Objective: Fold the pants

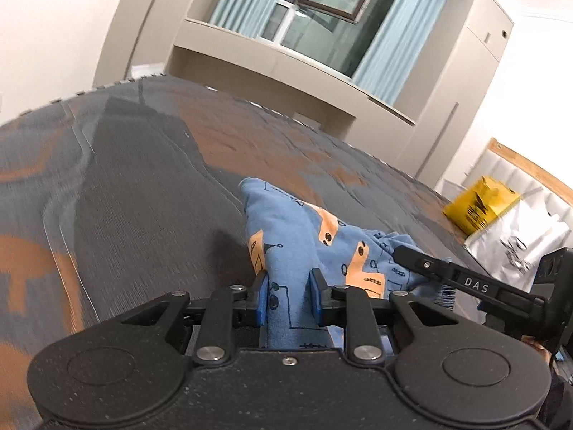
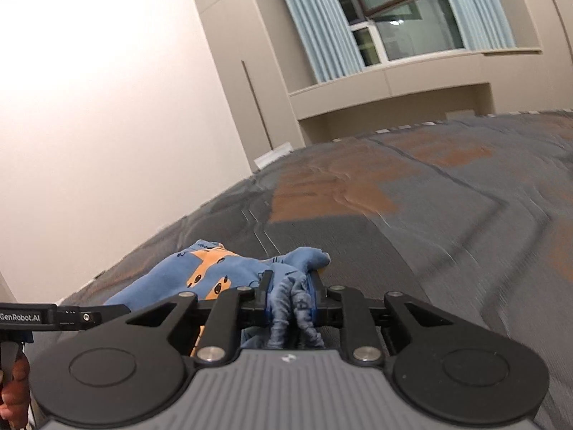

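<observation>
Pants [image 1: 286, 247], blue with orange cartoon prints, lie bunched on the grey-and-orange bedspread [image 1: 143, 197], with one end raised between both tools. Left gripper [image 1: 289, 295] is clamped on a fold of the fabric; right gripper [image 2: 288, 295] pinches a gathered, twisted bunch of it. Near the bed's far edge sits a yellow bag [image 1: 480, 208].

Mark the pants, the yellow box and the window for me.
pants [image 1: 286, 229], left wrist view, blue fabric ahead of the pads.
yellow box [image 1: 476, 204], left wrist view, its printed side face.
window [image 2: 419, 32], right wrist view, lower glass pane.
</observation>
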Action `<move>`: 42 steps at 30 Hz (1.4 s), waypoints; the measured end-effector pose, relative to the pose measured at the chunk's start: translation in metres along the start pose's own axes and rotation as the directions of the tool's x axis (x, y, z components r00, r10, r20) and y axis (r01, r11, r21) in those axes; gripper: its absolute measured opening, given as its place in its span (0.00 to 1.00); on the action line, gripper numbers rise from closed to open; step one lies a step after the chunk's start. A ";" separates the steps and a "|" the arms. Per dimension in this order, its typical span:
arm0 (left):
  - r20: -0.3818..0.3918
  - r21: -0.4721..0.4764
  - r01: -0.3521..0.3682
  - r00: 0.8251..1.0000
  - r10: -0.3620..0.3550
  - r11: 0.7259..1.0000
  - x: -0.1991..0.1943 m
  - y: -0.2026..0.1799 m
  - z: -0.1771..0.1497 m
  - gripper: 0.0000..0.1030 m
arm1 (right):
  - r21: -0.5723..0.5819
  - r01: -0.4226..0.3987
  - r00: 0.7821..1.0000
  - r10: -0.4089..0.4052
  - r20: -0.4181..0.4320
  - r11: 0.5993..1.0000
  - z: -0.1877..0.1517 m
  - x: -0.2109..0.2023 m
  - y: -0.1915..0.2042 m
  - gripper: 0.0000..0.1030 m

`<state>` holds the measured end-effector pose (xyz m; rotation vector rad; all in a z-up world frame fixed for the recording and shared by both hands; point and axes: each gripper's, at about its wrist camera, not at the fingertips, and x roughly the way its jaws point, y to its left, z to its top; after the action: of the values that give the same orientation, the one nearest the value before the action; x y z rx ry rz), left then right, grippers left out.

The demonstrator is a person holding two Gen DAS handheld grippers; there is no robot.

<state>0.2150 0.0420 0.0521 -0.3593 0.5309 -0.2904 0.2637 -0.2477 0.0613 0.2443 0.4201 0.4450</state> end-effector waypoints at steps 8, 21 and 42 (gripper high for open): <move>-0.004 -0.037 -0.074 0.997 0.074 0.997 0.037 0.037 0.043 0.24 | -0.019 -0.031 1.000 0.031 -0.006 0.999 0.034 0.083 0.014 0.20; -0.085 -0.074 -0.121 0.990 0.114 0.990 0.069 0.076 0.033 0.25 | 0.114 -0.051 0.991 0.064 -0.114 0.992 0.012 0.145 -0.017 0.20; -0.029 -0.013 -0.158 0.987 0.157 0.987 0.029 0.042 0.032 0.82 | 0.007 0.016 0.997 -0.016 -0.080 1.000 0.016 0.106 0.007 0.86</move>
<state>0.2637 0.0771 0.0481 -0.3264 0.5862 -0.1388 0.3550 -0.1951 0.0418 0.2307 0.5014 0.4383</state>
